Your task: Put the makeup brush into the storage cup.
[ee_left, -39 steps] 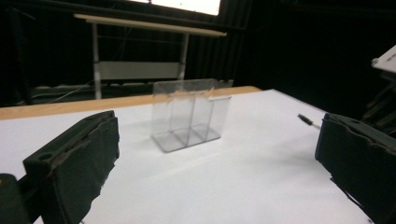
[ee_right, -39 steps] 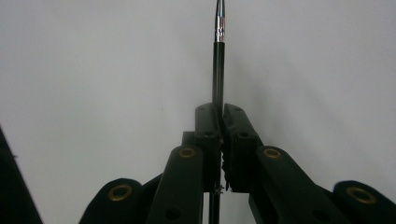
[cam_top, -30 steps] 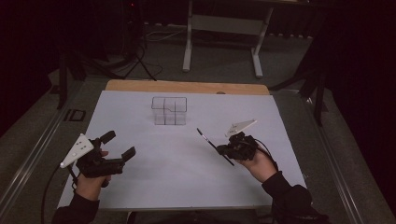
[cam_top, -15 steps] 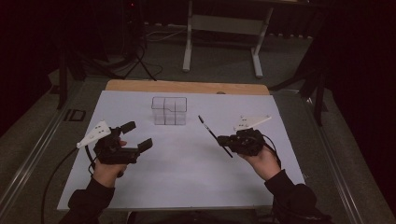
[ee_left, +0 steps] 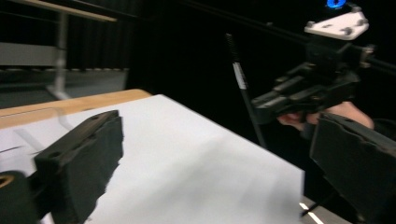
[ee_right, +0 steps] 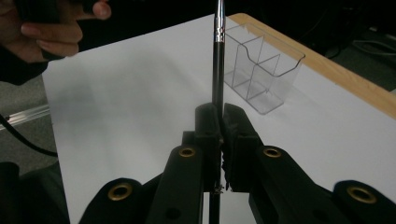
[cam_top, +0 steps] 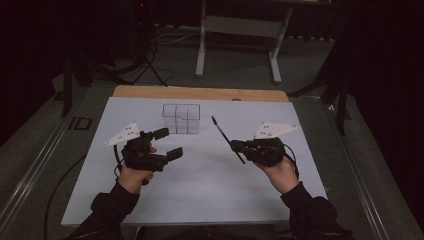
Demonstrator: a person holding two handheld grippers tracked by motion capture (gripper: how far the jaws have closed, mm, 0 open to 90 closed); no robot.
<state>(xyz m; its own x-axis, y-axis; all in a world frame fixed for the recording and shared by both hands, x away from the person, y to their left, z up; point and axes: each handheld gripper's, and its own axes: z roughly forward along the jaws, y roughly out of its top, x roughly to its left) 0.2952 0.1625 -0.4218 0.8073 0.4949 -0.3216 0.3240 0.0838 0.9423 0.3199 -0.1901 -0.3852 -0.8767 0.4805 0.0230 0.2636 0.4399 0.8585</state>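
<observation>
Black and thin, a long stick-like brush with a silvery band near its upper end [ee_right: 217, 60] is the thing in hand: the right gripper [cam_top: 239, 146] has its jaws pressed together on the lower part of the shaft, and in the right gripper view the rod rises straight up from between the pads toward the top edge of the frame. In the high view the same rod slants from the jaws toward the upper left, its bristled tip pointing at the centre of the frame, clear of the white paper sheet covering the table [cam_top: 210, 190].

What the coming move turns on, as I judge it, is the clear plastic organiser box with several open compartments [cam_top: 182, 118]. It stands upright in the upper middle of the high view, beyond and to the left of the brush tip, near it but apart. In the right gripper view the box sits just right of the shaft, openings upward. The brush's long axis lies tilted rather than vertical, so it would need tipping upright over a compartment.

The left gripper [cam_top: 171, 143] has its jaws spread wide with nothing between them; it hovers at centre left, closer to the box than the right gripper's body, with its jaws pointing right, toward the brush.
</observation>
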